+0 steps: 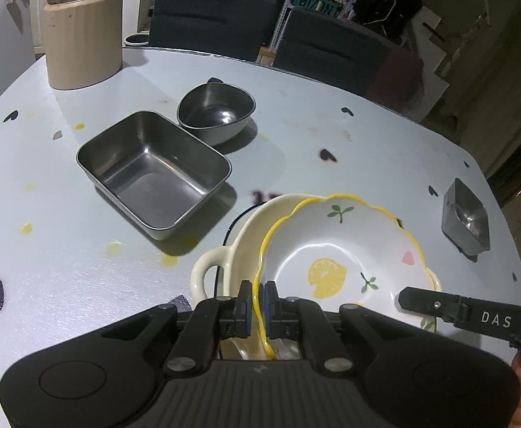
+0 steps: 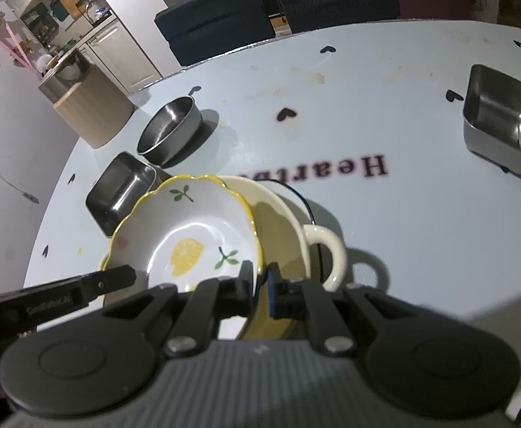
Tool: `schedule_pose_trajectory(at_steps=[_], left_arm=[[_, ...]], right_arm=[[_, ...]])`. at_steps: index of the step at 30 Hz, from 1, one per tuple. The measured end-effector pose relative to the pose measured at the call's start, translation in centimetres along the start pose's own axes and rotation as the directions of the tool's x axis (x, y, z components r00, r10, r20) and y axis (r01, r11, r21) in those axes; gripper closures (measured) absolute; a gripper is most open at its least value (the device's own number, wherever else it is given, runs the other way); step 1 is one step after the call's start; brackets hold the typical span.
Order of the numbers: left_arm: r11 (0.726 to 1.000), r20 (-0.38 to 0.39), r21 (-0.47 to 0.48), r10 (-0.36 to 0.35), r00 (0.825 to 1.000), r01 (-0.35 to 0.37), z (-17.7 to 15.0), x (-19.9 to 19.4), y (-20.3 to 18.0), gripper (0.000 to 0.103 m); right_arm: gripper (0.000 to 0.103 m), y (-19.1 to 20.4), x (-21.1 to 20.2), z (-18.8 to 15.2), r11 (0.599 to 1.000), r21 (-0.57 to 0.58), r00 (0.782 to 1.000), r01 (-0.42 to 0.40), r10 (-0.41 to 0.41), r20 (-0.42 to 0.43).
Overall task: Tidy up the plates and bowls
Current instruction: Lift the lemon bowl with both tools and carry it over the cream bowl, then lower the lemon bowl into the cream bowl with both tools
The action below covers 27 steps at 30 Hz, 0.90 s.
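Pale table (image 1: 331, 135) mostly bare, both grippers (image 1: 257, 292) (image 2: 260, 276) clamped on scalloped lemon bowl (image 1: 339, 246) rim, steel trays (image 1: 153, 171) nearby.

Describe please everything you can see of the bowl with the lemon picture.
The lemon bowl is glossy white, ceramic by its look, with a wavy yellow rim. Inside are a painted lemon slice, green sprigs and a small pink mark. It sits tilted in the cream handled dish, whether resting or lifted I cannot tell. The left hand-held gripper is shut on its near rim, and the right hand-held gripper is shut on the rim at another spot. It is empty.
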State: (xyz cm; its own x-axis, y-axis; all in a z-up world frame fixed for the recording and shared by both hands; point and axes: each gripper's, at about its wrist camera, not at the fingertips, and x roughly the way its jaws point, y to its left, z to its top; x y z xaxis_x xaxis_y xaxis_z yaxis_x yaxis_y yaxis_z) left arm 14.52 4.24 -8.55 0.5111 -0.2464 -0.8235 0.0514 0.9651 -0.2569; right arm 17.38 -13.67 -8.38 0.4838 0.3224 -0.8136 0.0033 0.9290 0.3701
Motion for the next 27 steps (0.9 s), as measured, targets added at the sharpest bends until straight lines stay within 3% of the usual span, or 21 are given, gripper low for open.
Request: schedule_pose_trajectory(at_steps=[27], left_arm=[[0.998, -0.045, 0.052, 0.030, 0.999, -0.028, 0.3, 2.0, -0.6, 0.096]], right_arm=[[0.094, 0.3, 2.5, 0.4, 0.996, 0.072, 0.995, 0.052, -0.045, -0.087]])
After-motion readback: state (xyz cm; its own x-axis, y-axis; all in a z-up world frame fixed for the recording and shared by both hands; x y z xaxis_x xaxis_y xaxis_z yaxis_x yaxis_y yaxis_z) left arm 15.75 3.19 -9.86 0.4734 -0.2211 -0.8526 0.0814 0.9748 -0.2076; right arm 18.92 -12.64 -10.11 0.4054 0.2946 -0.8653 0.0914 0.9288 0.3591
